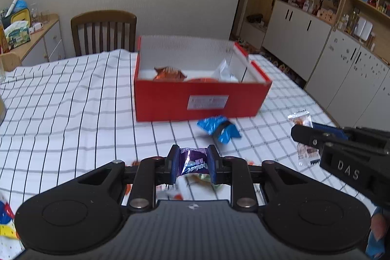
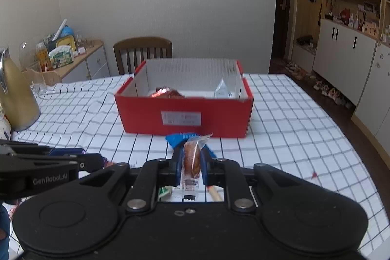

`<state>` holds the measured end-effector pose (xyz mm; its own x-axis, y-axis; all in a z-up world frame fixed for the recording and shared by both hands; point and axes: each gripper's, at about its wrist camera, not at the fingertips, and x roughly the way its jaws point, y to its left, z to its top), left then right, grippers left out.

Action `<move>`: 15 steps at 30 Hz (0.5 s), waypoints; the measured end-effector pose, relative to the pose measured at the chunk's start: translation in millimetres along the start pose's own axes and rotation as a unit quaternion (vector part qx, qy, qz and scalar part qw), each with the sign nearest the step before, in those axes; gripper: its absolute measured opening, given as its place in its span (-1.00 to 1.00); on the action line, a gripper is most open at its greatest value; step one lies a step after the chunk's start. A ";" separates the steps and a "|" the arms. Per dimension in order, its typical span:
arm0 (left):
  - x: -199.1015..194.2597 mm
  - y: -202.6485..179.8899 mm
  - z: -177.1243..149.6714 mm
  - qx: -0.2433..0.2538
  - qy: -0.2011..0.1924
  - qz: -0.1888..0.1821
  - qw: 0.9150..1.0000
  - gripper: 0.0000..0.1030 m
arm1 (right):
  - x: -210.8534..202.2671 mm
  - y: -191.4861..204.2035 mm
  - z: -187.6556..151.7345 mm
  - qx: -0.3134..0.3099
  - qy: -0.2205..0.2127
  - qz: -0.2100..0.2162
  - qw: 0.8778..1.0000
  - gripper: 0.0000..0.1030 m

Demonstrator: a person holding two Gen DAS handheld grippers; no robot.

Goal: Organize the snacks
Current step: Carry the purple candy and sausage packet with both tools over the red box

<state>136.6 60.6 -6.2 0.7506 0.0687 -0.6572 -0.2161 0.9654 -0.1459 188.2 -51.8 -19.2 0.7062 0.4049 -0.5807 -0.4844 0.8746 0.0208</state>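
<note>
With the left gripper [image 1: 193, 166] we pinched a purple candy wrapper [image 1: 193, 162] and with the right gripper [image 2: 191, 162] a clear-wrapped pastry [image 2: 191, 160], both short of the red box [image 2: 185, 113]; light, crinkly, slippery packets, best clamped mid-body.

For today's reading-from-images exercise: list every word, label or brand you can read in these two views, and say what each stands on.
"DAS": on the right hand-held gripper, seen from the left wrist view.
"GenRobot.AI": on the left hand-held gripper, seen from the right wrist view.
"...penliebe", partly hidden: on the purple candy wrapper.
White label on the red box: too blurred to read.
Clear snack packet: print too small.
</note>
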 end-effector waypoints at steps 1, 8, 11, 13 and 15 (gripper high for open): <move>-0.3 -1.4 4.8 0.002 -0.004 0.001 1.000 -0.54 | -0.5 -0.7 3.7 0.001 -0.003 0.000 1.000 -0.72; 6.7 -3.7 36.5 -0.004 -0.020 0.008 1.000 -0.54 | 1.4 -1.8 31.6 -0.003 -0.022 0.002 1.000 -0.72; 11.5 -4.1 48.6 -0.004 -0.025 0.013 1.000 -0.54 | 6.0 -2.0 42.1 -0.003 -0.026 0.005 1.000 -0.72; 14.7 -4.0 56.7 -0.004 -0.030 0.015 0.999 -0.54 | 10.8 -3.2 48.6 0.001 -0.027 0.007 1.000 -0.72; 18.4 -3.3 65.3 -0.006 -0.033 0.018 0.999 -0.54 | 15.8 -4.3 55.1 0.003 -0.030 0.007 1.000 -0.72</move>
<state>191.9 75.1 30.4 0.7815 0.1191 -0.6124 -0.2500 0.9592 -0.1324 229.8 -34.5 16.4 0.7293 0.4315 -0.5310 -0.4913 0.8704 0.0326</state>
